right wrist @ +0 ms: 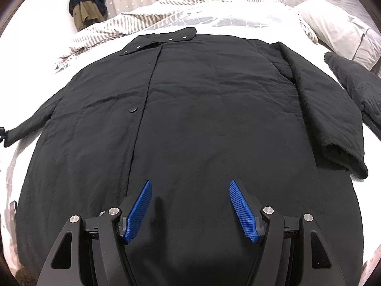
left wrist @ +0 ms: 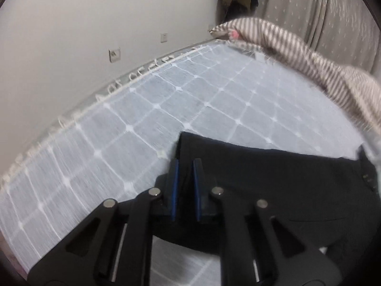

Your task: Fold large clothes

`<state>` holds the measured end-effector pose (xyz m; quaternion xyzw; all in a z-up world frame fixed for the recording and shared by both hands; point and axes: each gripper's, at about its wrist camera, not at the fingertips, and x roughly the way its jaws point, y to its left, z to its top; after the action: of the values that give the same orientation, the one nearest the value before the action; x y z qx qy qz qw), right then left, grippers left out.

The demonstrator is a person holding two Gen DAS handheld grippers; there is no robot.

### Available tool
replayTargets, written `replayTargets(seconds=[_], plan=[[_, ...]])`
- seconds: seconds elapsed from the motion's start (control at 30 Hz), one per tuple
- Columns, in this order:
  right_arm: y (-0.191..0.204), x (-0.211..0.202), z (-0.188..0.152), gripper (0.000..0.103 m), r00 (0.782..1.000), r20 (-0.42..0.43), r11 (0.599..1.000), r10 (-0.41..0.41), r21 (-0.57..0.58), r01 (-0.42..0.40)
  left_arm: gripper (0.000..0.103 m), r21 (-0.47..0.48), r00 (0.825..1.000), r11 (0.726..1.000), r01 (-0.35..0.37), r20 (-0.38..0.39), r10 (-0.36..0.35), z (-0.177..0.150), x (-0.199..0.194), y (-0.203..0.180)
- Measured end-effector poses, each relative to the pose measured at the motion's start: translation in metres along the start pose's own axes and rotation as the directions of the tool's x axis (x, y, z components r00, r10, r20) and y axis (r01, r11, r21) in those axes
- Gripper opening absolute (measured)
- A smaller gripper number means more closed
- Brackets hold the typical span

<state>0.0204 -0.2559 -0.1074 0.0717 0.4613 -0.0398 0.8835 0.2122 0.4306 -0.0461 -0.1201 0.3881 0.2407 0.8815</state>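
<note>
Black coat (right wrist: pixel 202 119) lies spread on the bed (left wrist: pixel 142 109), unfolded; left hand-held gripper (left wrist: pixel 185 164) pinches its sleeve cuff (left wrist: pixel 188 147); right hand-held gripper (right wrist: pixel 190 190) hovers, jaws apart, lower centre.

We saw the left claw (left wrist: pixel 185 164) with its blue pads (left wrist: pixel 175 186) drawn close together, a narrow gap between them, pinching the end of a black coat sleeve (left wrist: pixel 190 147). The dark fabric ran between the pads and spread away to the right of the claw, where the black coat (left wrist: pixel 297 186) lay flat on the bed (left wrist: pixel 142 109). Ahead of the claw and to its left stretched the pale quilted bedcover with its white grid of stitching. Farther ahead and to the right, a striped duvet (left wrist: pixel 297 52) lay bunched along the bed's edge. Beyond the claw rose a plain wall (left wrist: pixel 71 35) with sockets, and a curtain (left wrist: pixel 321 7) hung at the far right.
</note>
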Motion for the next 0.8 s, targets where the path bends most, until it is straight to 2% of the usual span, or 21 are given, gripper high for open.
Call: replayTargets(seconds=[0.03,0.1,0.17,0.23,0.3,0.33,0.43,0.47,0.6,0.7,0.8], plan=[[-0.001,0.0,0.0,0.069,1.0,0.002,1.0,-0.001,0.001,0.001,0.015,0.043,0.998,0.997,-0.062,-0.026,0.063,-0.003,0.01,-0.01],[-0.003,-0.002,0.001,0.069,1.0,0.012,1.0,-0.002,0.009,0.002,0.017,0.071,0.988,0.989,-0.132,-0.072,0.137,-0.007,0.023,-0.018],[-0.006,-0.006,0.001,0.069,1.0,0.027,1.0,0.0,0.021,-0.001,0.022,0.06,0.989,0.991,-0.122,-0.075,0.126,-0.01,0.018,-0.021],[-0.011,-0.011,0.002,0.069,0.999,0.044,0.999,-0.002,0.034,0.001,0.06,0.062,0.992,0.993,-0.098,-0.073,0.102,-0.016,0.001,-0.021],[-0.018,-0.017,0.002,0.069,0.998,0.064,0.999,-0.014,0.049,0.011,0.071,0.061,0.994,0.993,-0.098,-0.049,0.101,-0.018,-0.016,-0.03],[-0.023,-0.021,0.003,0.069,0.997,0.08,0.998,-0.022,0.061,0.017,0.072,0.057,0.995,0.995,-0.087,-0.036,0.089,-0.019,-0.027,-0.033],[-0.038,-0.031,0.004,0.069,0.992,0.118,0.996,-0.034,0.091,0.023,0.083,0.042,0.999,0.999,0.003,-0.051,-0.001,-0.026,-0.062,-0.051],[-0.048,-0.035,0.006,0.069,0.99,0.133,0.994,-0.044,0.108,0.029,0.084,0.032,0.998,0.999,0.03,-0.052,-0.028,-0.031,-0.073,-0.056],[-0.08,-0.043,0.013,0.069,0.985,0.147,0.986,-0.093,0.154,0.07,0.099,0.01,0.986,0.988,0.153,-0.061,-0.152,-0.055,-0.114,-0.086],[-0.106,-0.042,0.024,0.069,0.98,0.136,0.978,-0.149,0.164,0.126,0.102,0.015,0.964,0.968,0.251,-0.099,-0.249,-0.087,-0.145,-0.123],[-0.129,-0.031,0.035,0.069,0.974,0.121,0.975,-0.194,0.134,0.177,0.102,0.035,0.931,0.937,0.347,-0.134,-0.339,-0.119,-0.169,-0.162]])
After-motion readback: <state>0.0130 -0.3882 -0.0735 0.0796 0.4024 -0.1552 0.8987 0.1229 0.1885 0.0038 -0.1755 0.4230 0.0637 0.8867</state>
